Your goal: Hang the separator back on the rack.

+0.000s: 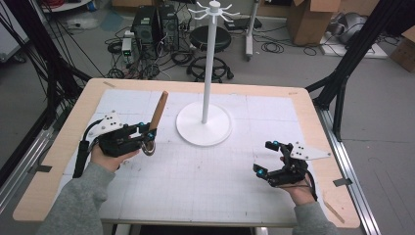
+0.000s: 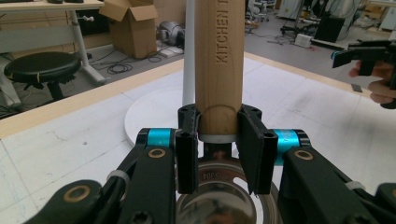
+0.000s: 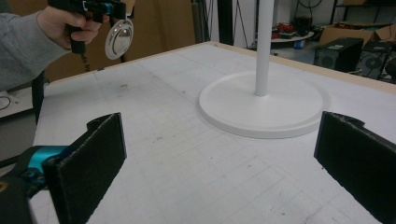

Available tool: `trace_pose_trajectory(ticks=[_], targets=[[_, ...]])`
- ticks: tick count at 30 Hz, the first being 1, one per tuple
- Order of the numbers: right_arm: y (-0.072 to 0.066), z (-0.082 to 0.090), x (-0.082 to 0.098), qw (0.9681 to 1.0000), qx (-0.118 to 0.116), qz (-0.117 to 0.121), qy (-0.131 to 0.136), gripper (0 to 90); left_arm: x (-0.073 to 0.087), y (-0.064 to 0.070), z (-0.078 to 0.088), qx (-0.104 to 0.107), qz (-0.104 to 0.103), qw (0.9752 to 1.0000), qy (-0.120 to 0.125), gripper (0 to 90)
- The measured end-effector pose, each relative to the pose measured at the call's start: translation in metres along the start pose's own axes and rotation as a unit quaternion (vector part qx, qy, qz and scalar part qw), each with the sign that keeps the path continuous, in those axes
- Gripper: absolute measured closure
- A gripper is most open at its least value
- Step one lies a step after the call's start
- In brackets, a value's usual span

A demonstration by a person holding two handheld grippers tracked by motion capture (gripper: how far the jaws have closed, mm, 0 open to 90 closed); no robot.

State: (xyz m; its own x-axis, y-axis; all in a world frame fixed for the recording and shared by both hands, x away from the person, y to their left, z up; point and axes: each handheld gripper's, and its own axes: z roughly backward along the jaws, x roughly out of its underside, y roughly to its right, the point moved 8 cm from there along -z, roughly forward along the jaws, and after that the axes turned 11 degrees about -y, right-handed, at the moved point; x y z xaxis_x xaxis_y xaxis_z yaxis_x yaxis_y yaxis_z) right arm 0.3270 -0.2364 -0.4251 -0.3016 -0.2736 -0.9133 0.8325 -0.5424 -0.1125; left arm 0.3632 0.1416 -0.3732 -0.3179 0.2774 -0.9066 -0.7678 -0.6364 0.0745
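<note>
Left of the white stand (image 1: 204, 128), the left gripper (image 1: 148, 133) pinches a wooden-handled scoop (image 1: 157, 113), its handle pointing up and leaning toward the stand. On the stand's other side, the right gripper (image 1: 264, 159) waits spread wide, holding nothing.

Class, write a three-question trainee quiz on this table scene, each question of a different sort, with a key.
1. True or false: the right hand-held gripper holds the utensil.
2. Which hand-held gripper grips the wooden handle: A left, B right?
3. Fill in: the white stand rests on the ____.

Key: 1 false; 2 A; 3 table.
</note>
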Motion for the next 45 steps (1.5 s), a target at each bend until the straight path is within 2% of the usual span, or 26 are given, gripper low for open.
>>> trace_pose_trajectory(ticks=[3,10,24,32,45], targets=[[0.0,0.0,0.0,1.0,0.001,-0.002,-0.001,1.3,-0.006,-0.001,0.004,-0.003,0.001,0.9999,0.014,69.5],[0.0,0.0,0.0,1.0,0.0,-0.003,0.0,1.3,-0.019,0.0,0.005,-0.007,-0.003,0.9996,0.026,69.5],[0.002,0.002,-0.001,1.0,0.001,-0.003,0.005,1.3,-0.045,0.004,0.004,-0.01,-0.027,0.9992,0.028,69.5],[0.002,0.002,-0.002,1.0,0.001,-0.001,0.009,1.3,-0.056,0.007,0.001,-0.003,-0.041,0.9989,0.025,69.4],[0.001,0.004,-0.003,0.9999,-0.001,-0.003,0.012,1.3,-0.068,0.006,0.001,0.02,-0.033,0.9988,0.029,69.4]])
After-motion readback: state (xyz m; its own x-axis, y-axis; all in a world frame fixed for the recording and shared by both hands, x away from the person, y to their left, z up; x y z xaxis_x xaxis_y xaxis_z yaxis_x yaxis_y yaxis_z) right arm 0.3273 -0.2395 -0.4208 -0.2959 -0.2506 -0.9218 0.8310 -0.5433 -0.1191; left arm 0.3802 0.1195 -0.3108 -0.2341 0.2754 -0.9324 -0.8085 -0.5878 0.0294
